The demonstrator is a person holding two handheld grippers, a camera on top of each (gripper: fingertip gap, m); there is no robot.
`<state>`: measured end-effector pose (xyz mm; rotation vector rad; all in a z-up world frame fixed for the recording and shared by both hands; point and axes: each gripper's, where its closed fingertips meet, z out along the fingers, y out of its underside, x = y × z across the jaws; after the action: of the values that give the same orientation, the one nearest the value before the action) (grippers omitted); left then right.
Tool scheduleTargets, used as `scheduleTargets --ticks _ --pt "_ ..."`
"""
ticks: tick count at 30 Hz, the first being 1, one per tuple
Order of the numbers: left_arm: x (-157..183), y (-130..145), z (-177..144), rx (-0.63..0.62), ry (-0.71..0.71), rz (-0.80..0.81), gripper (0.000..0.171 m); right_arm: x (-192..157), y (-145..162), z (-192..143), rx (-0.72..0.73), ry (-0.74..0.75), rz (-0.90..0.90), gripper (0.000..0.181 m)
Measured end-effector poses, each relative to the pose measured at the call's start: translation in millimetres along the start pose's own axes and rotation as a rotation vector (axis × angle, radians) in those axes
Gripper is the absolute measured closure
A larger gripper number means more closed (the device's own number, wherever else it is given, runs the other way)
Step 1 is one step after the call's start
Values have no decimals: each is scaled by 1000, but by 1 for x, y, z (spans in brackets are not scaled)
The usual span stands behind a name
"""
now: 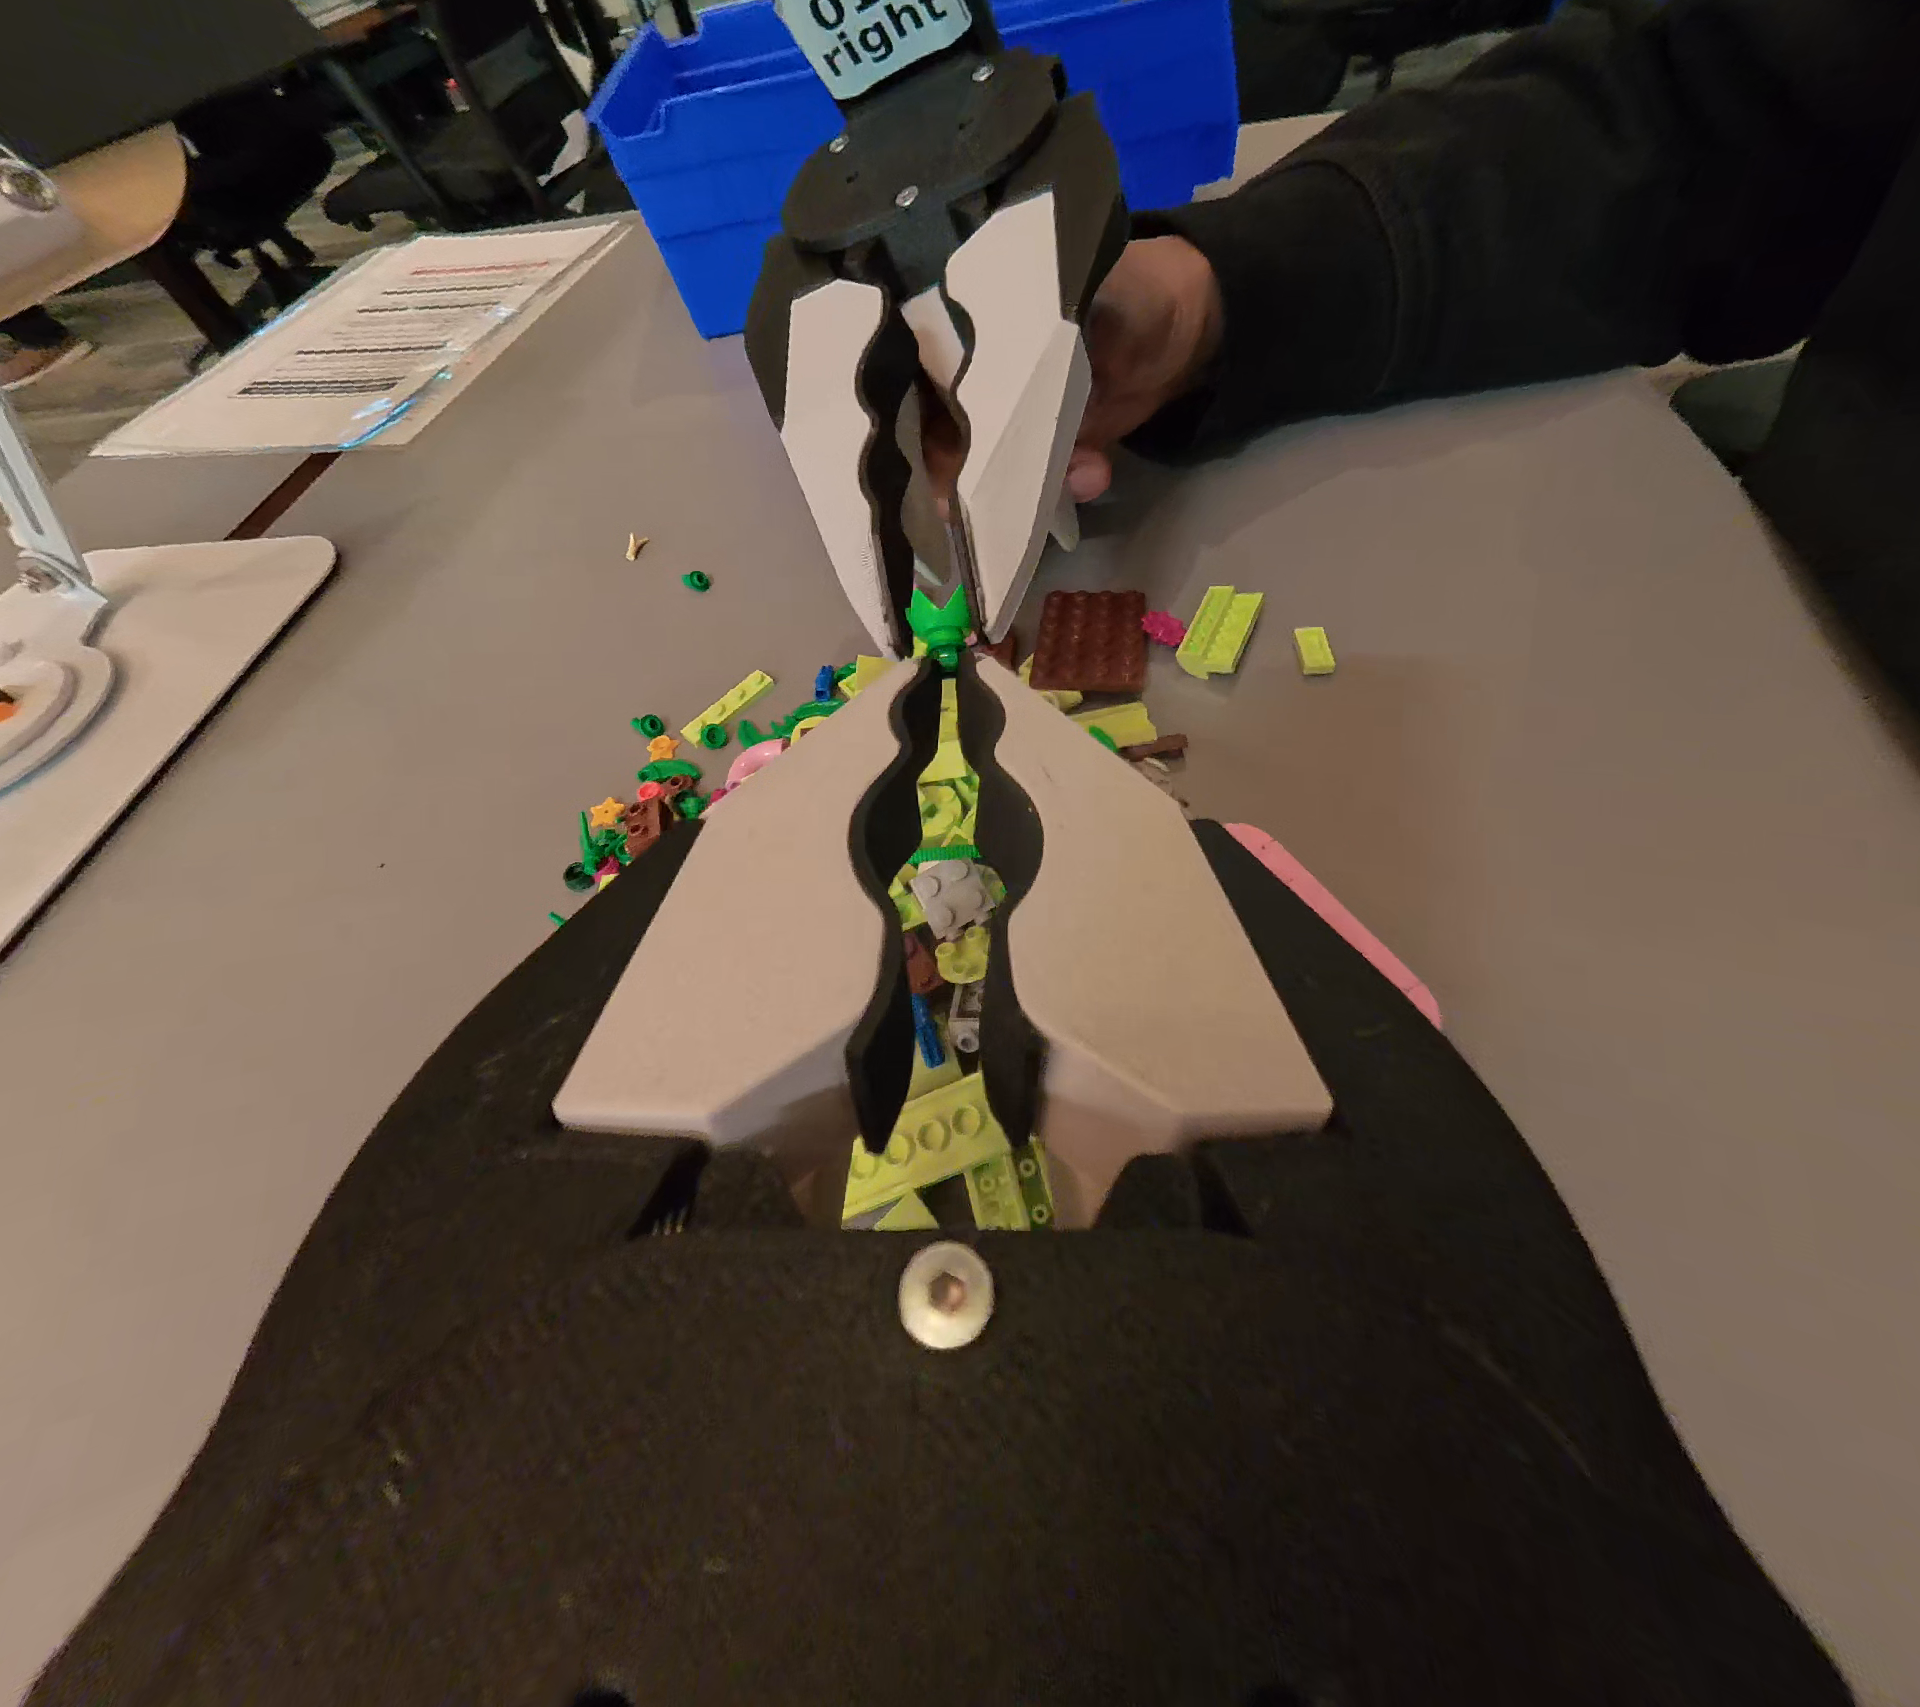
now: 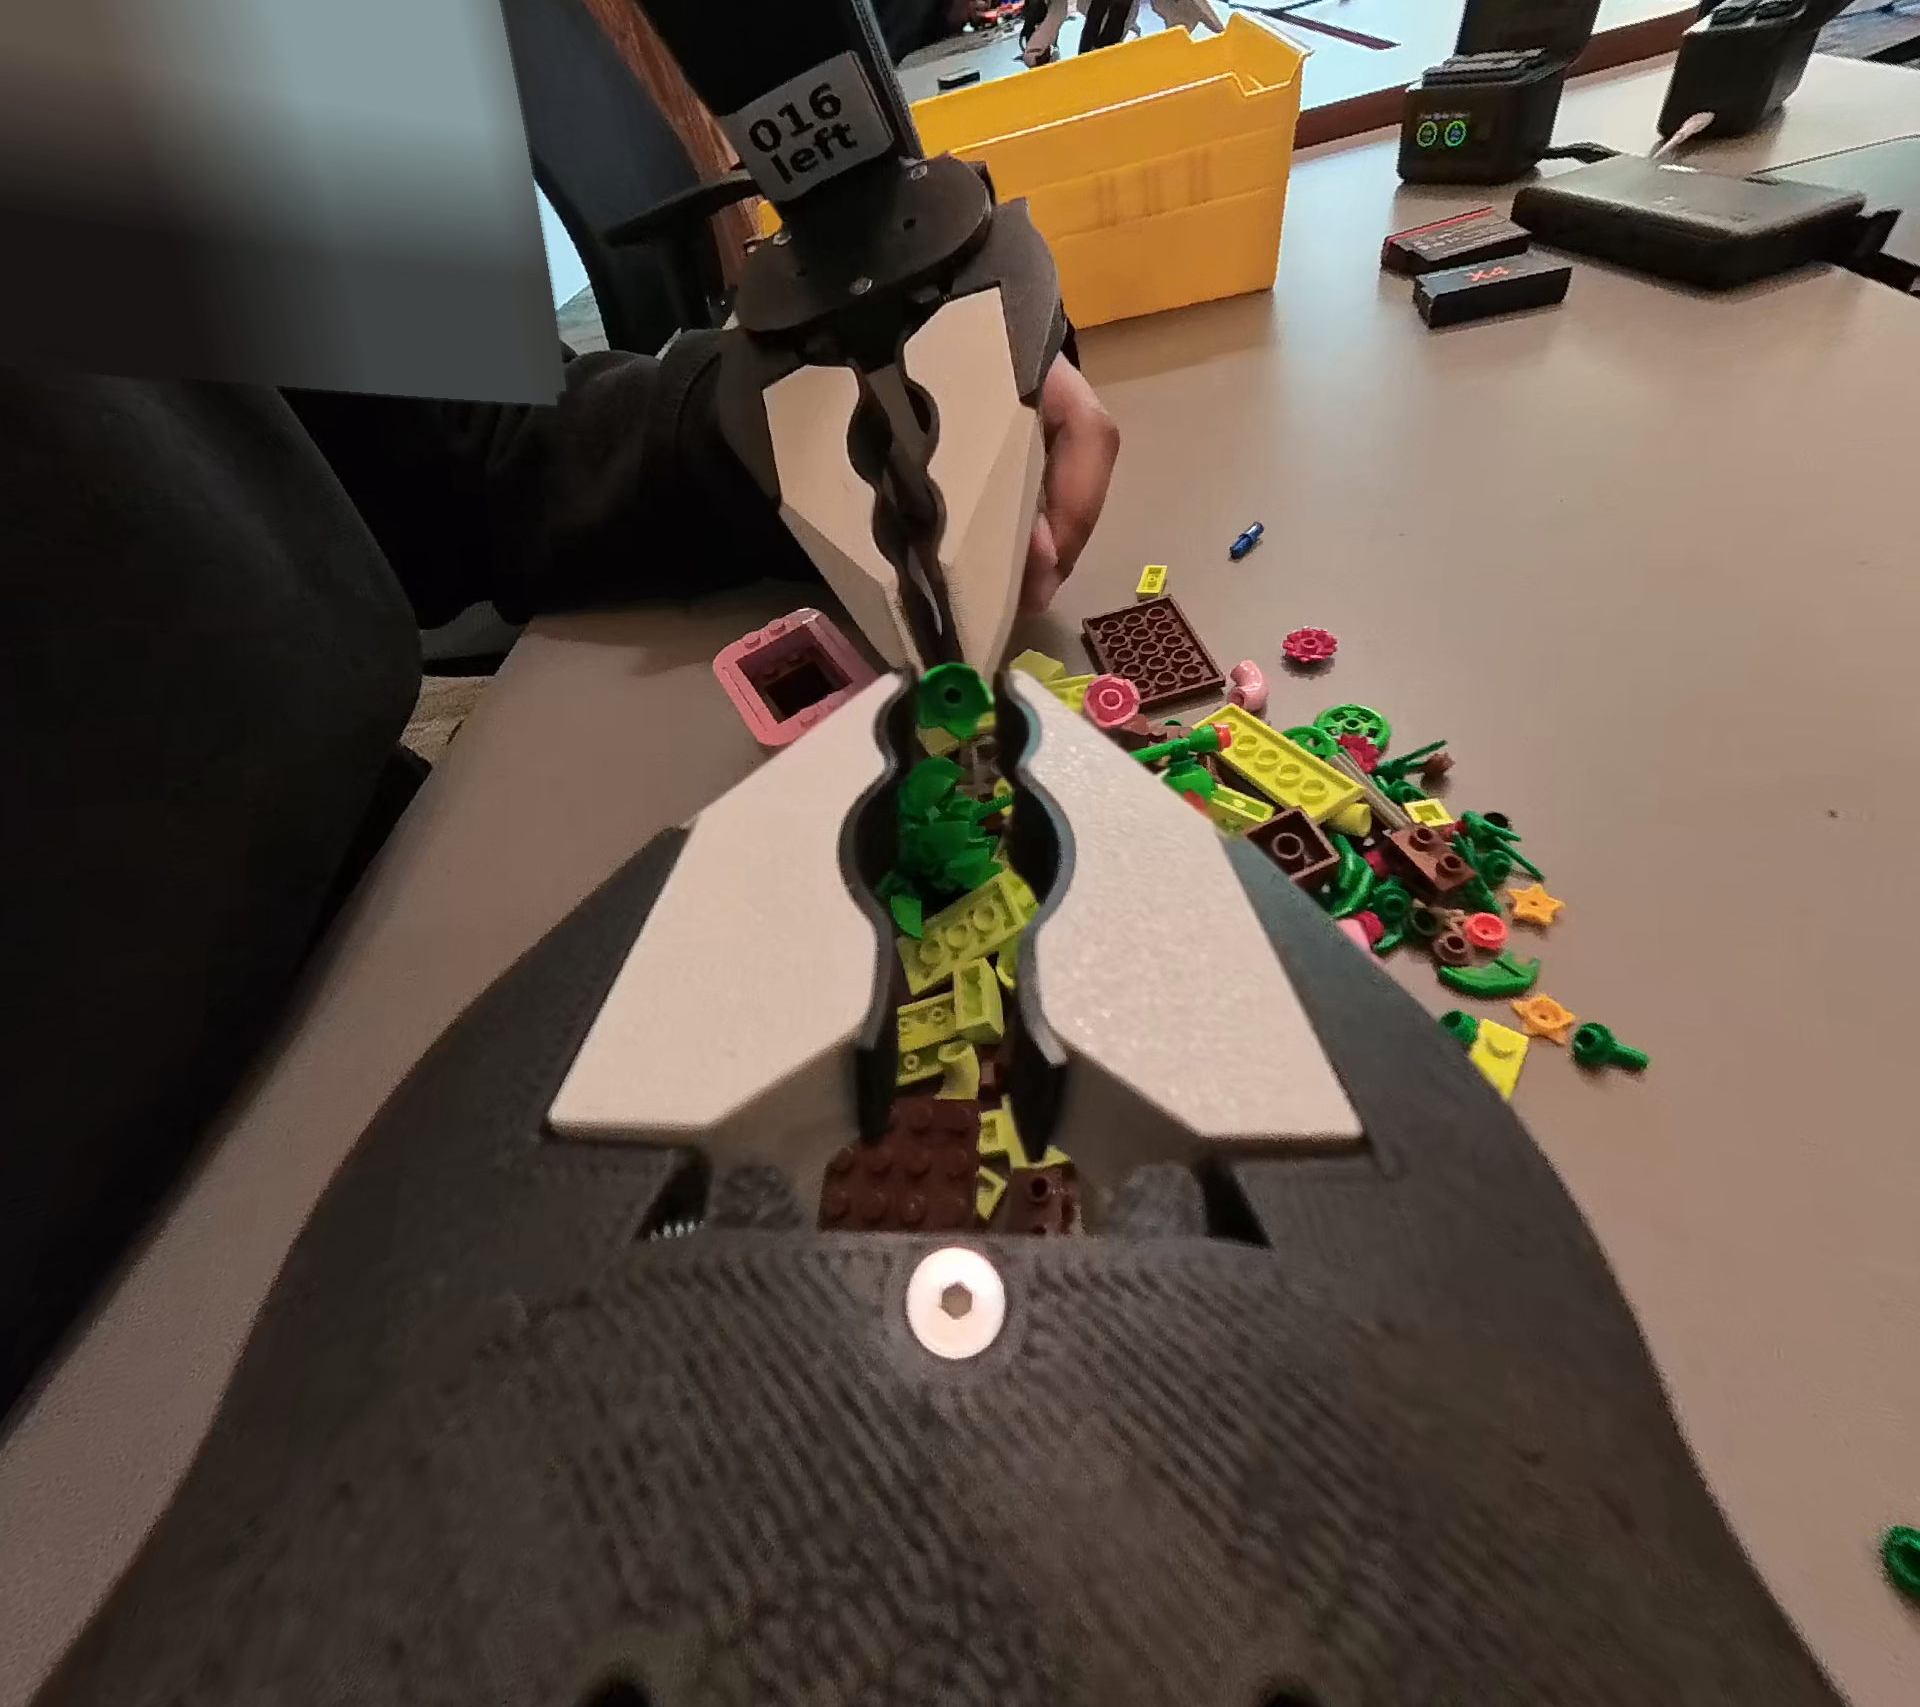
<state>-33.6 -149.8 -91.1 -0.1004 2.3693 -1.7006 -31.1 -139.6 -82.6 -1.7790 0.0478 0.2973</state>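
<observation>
My left gripper [image 1: 945, 670] and right gripper [image 1: 943, 634] meet tip to tip just above a pile of small toy bricks [image 1: 935, 909]. A small green plant piece [image 1: 937, 620] with leaf points sits between both pairs of tips. Each gripper's jaws are nearly closed and pinch it. In the right wrist view the piece [image 2: 951, 694] looks round and green between my right gripper's [image 2: 954, 707] tips, with the left gripper [image 2: 940, 665] coming down onto it from above. A person's hand holds each gripper.
Loose lime, green and brown bricks [image 2: 1351, 816] spread over the grey table [image 1: 416, 826]. A brown plate [image 1: 1091, 639] and a pink frame [image 2: 790, 686] lie near the tips. A blue bin [image 1: 727, 140], a yellow bin [image 2: 1143, 203], a paper sheet [image 1: 353, 338], a white lamp base [image 1: 156, 649] and black boxes [image 2: 1486, 275] stand farther off. My two grippers' fingertips are within a few centimetres of each other.
</observation>
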Motion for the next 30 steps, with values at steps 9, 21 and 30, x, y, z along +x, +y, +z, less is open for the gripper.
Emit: scheduleTargets --ticks 9,21,30 --pt "8 -3 -3 8 87 -73 171 -7 0 -1 -10 -65 28 171" --pt "-18 22 -14 -98 -5 -99 171 29 23 -17 -180 166 -82 171" --pt "-19 38 -8 -188 -34 -57 171 33 41 -8 -285 215 -144 170"
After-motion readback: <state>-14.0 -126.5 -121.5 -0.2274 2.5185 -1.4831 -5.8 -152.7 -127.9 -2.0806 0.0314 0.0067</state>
